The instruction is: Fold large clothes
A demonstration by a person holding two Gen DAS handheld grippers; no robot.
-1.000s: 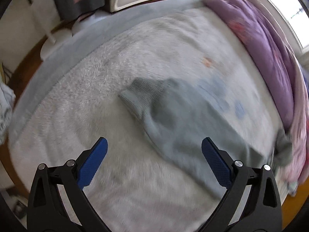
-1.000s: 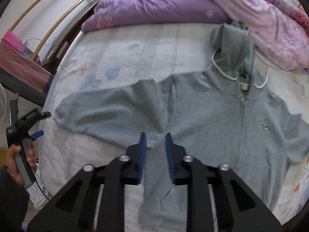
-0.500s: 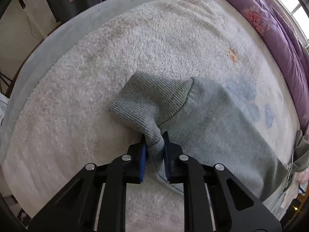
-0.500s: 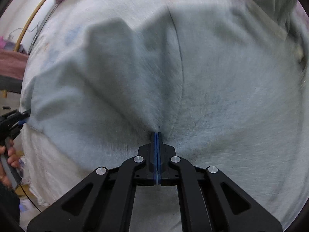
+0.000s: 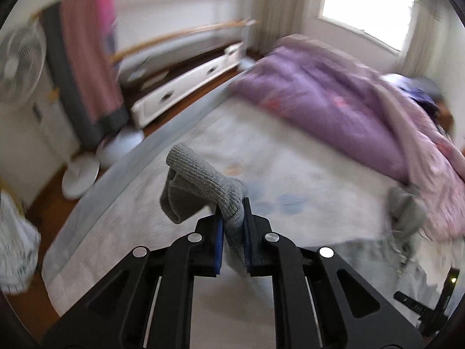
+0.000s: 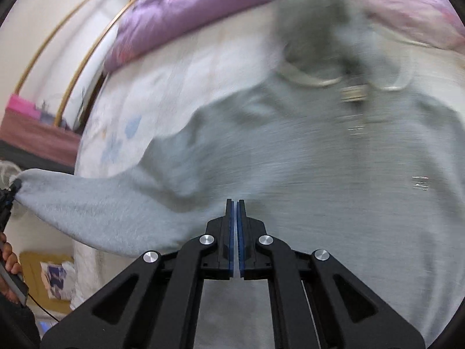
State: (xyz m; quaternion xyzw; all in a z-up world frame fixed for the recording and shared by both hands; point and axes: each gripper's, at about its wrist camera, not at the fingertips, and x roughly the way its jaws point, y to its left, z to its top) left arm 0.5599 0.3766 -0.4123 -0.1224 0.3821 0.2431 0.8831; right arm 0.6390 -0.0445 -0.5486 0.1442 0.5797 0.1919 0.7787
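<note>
A grey zip hoodie (image 6: pixel 334 174) lies spread on the bed, hood (image 6: pixel 314 20) toward the quilts. My left gripper (image 5: pixel 232 218) is shut on the ribbed cuff (image 5: pixel 200 183) of its sleeve and holds it raised above the bed. In the right wrist view that sleeve (image 6: pixel 96 203) stretches up and left to the left gripper at the frame's edge. My right gripper (image 6: pixel 234 218) is shut with its tips against the hoodie near the armpit; whether cloth is pinched between the pads does not show.
A purple quilt (image 5: pixel 334 107) and a pink quilt (image 5: pixel 436 180) are piled along the far side of the bed (image 5: pixel 174 261). A standing fan (image 5: pixel 20 58), a hanging pink and grey cloth (image 5: pixel 84 58) and a white drawer unit (image 5: pixel 186 90) stand beyond the bed's left edge.
My left gripper closed on the sleeve cuff and has lifted it off the bed. My right gripper closed at the armpit area and stays there; both views are blurred by motion.
</note>
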